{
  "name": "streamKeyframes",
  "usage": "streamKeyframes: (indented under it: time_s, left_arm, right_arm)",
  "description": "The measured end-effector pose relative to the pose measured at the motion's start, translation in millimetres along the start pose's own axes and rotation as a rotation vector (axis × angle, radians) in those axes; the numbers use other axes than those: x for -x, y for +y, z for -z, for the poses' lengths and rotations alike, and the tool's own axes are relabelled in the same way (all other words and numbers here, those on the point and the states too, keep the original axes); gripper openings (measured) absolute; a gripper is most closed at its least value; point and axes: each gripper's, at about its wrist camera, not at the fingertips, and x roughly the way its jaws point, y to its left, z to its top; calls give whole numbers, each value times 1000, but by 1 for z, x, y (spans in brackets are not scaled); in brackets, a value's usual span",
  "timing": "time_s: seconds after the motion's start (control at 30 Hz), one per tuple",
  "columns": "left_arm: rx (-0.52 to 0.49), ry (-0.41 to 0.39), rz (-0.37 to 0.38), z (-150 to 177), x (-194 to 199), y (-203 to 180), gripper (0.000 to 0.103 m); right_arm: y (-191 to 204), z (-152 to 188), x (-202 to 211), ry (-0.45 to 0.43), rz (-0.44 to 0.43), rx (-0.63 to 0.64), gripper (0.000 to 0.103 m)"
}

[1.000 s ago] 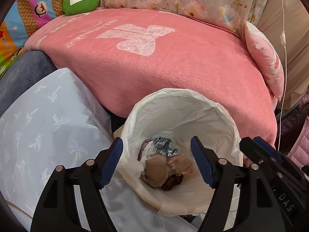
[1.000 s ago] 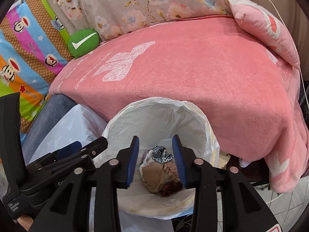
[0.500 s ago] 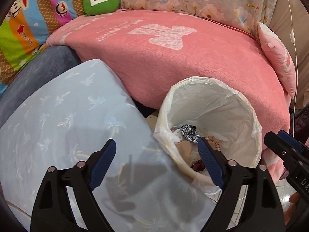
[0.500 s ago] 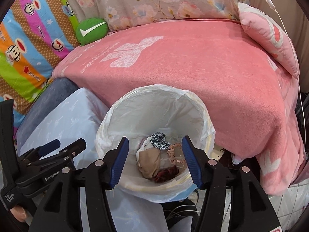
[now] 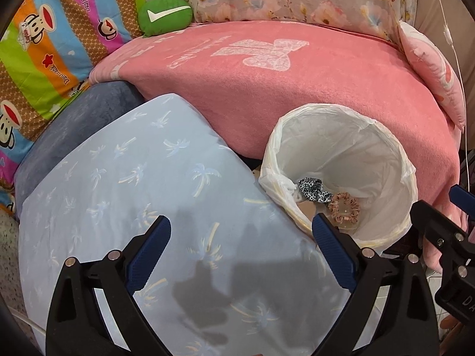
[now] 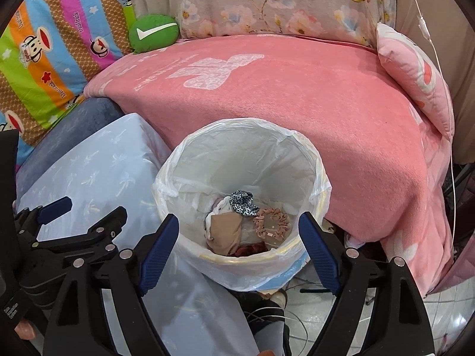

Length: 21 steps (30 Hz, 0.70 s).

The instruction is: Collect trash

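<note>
A bin with a white liner stands against the pink-covered sofa. Inside lie a leopard-print scrunchie, a pink scrunchie, tan paper and a dark red scrap. My right gripper hovers over the bin's near rim, its jaws still opening, nothing between them. My left gripper hangs over the pale blue cushion left of the bin, jaws opening and empty. The left gripper's body also appears at the left edge of the right wrist view.
A pink blanket covers the sofa seat, with a green cushion, a striped cartoon cloth and a floral backrest behind. A pink pillow sits far right. A white cord hangs there. Cables lie on the tiled floor.
Both grippers have widened. The left one slid left from over the bin to over the blue cushion. The right one drew back a little, so the bin sits farther out.
</note>
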Motion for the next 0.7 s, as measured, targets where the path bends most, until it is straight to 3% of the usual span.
streamKeyframes:
  time_s: [0.4,0.5,0.7]
  left_arm:
    - [11,16,-14,12,4,-6,95]
    - [19,21,-19,14,4,-7,95]
    - [26,22,-29,17,6,-8,95]
  right_arm:
    - [-5,12,4,-22,47,7,88]
    - [-6,13,5,-24,52,7,97]
    - [-7,15,9,-45,65,12,97]
